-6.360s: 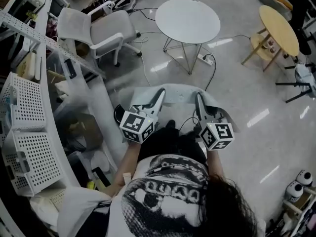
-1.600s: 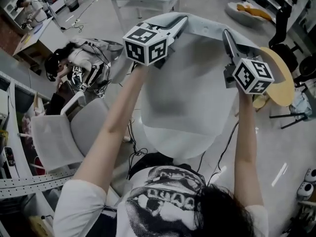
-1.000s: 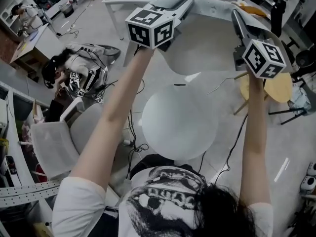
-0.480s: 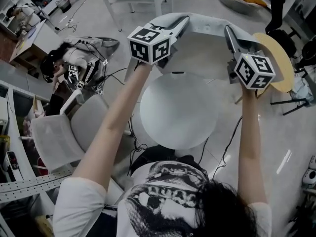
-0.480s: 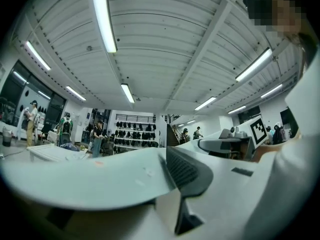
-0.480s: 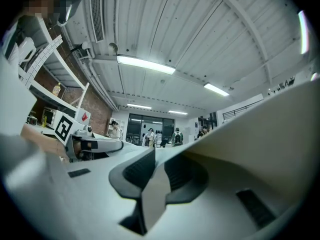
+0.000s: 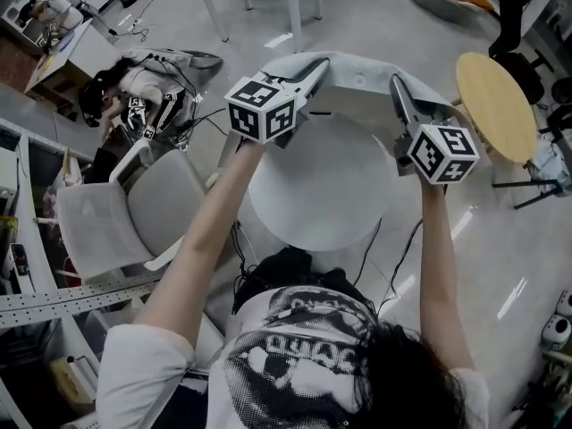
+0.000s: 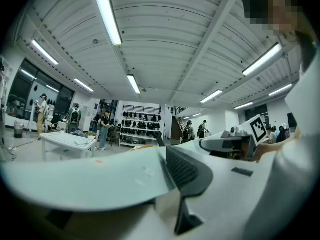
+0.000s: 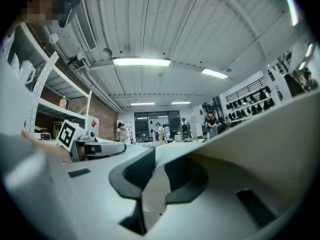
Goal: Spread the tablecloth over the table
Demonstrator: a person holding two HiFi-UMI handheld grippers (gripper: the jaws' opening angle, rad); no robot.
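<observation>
The head view looks steeply down from above the person onto the table (image 7: 313,195), the left gripper (image 7: 320,62) and the right gripper (image 7: 396,80), while each gripper view sits close behind its own jaws, faces level across the hall, and shares the cloth (image 7: 357,63) and the other gripper.

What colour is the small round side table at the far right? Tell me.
Light tan wood. The round side table shows best in the head view.

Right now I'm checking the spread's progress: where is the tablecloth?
In the head view the tablecloth is stretched between the left claw and the right claw, both shut on it, over the far edge of the round white table.
</observation>
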